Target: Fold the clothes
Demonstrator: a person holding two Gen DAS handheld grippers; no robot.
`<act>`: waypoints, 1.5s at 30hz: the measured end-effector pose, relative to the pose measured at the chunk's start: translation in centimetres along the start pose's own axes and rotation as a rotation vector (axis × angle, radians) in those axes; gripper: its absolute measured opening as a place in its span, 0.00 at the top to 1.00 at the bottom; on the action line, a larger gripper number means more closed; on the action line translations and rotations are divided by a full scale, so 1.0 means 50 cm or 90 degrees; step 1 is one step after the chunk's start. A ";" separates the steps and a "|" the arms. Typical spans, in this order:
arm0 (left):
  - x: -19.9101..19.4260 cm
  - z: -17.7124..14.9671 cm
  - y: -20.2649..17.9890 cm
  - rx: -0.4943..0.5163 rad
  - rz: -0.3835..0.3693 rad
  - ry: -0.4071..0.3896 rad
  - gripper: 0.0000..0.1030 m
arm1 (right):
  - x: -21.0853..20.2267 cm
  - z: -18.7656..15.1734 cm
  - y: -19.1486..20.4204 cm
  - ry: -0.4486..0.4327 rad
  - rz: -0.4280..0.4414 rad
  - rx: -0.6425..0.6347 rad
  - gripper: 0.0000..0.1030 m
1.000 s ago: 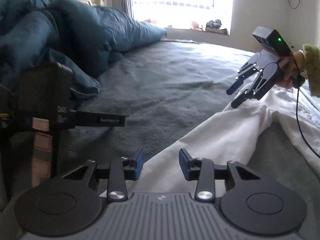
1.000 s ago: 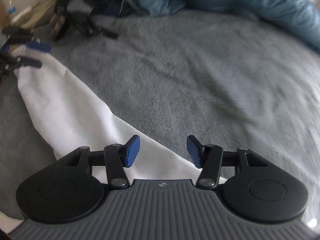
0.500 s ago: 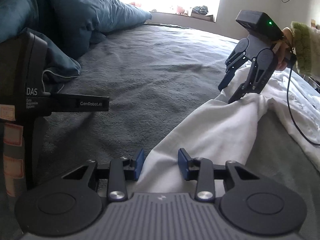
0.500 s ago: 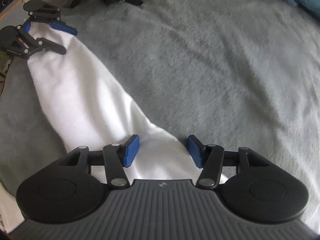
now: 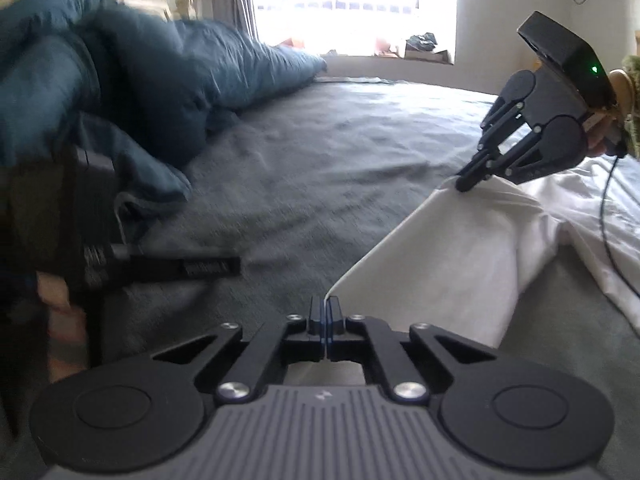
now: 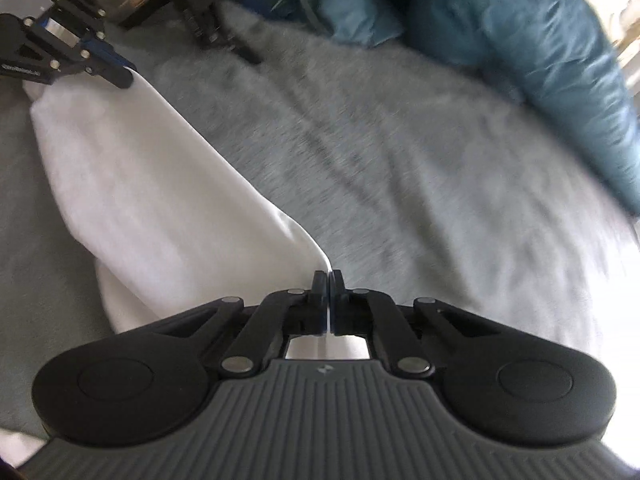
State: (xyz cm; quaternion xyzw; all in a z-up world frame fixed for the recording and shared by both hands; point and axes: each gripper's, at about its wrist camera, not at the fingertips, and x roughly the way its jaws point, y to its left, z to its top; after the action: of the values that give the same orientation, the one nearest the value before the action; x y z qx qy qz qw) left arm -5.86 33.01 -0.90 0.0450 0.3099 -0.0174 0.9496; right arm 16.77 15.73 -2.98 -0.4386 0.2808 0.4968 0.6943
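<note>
A blue duvet (image 5: 168, 80) lies heaped on the grey bedspread (image 5: 320, 152) (bright window (image 5: 356, 4) behind).

Smooth white cloth of the garment (image 5: 448, 256) stretches between matt black plastic left tongs (image 5: 325, 312) and right tongs (image 6: 329, 280), over the bed (image 6: 420, 184) in fuzzy grey fabric; beyond, a slightly glossy blue quilt (image 5: 168, 92).
</note>
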 end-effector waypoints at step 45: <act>-0.167 -0.165 0.017 0.052 0.139 0.079 0.66 | -0.377 -0.209 0.282 -0.080 0.031 0.515 0.81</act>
State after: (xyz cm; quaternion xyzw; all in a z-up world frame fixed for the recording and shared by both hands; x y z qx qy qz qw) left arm -17.39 34.71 -2.52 0.1181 0.3602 0.0761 0.9222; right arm -2.53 -0.21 3.16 -0.0922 0.4210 0.3886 0.8144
